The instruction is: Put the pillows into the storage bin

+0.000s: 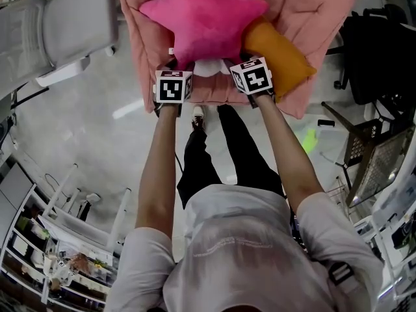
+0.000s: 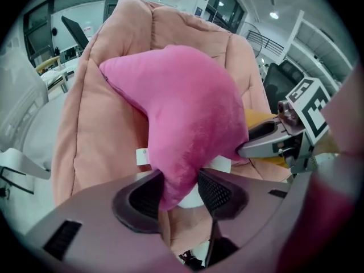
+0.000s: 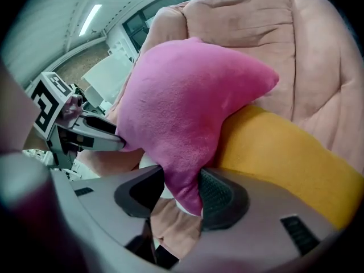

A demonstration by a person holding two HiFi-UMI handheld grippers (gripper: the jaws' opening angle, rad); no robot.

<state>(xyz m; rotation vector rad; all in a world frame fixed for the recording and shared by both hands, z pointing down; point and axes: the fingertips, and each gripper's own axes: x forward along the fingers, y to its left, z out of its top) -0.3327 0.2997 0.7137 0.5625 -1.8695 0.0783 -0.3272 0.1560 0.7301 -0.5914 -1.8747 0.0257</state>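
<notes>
A pink star-shaped pillow point(image 1: 201, 18) lies on a salmon-pink padded lounger point(image 1: 318, 12), with an orange pillow point(image 1: 279, 54) tucked under its right side. My left gripper point(image 1: 177, 69) is shut on the star's lower left point point(image 2: 179, 175), the plush squeezed between both pads. Shut as well is my right gripper point(image 1: 244, 64), which pinches the star's lower right point point(image 3: 182, 175) just beside the orange pillow point(image 3: 284, 152). Each gripper shows in the other's view: the right gripper point(image 2: 256, 144) and the left gripper point(image 3: 108, 138). A white tag point(image 2: 142, 156) hangs under the star.
A black office chair point(image 1: 380, 51) and a tilted wire basket point(image 1: 380, 164) stand to the right of the lounger. Grey-white furniture point(image 1: 58, 25) is at the upper left. Shelving with small items point(image 1: 39, 252) lines the lower left. The person's legs stand on the grey floor point(image 1: 84, 122).
</notes>
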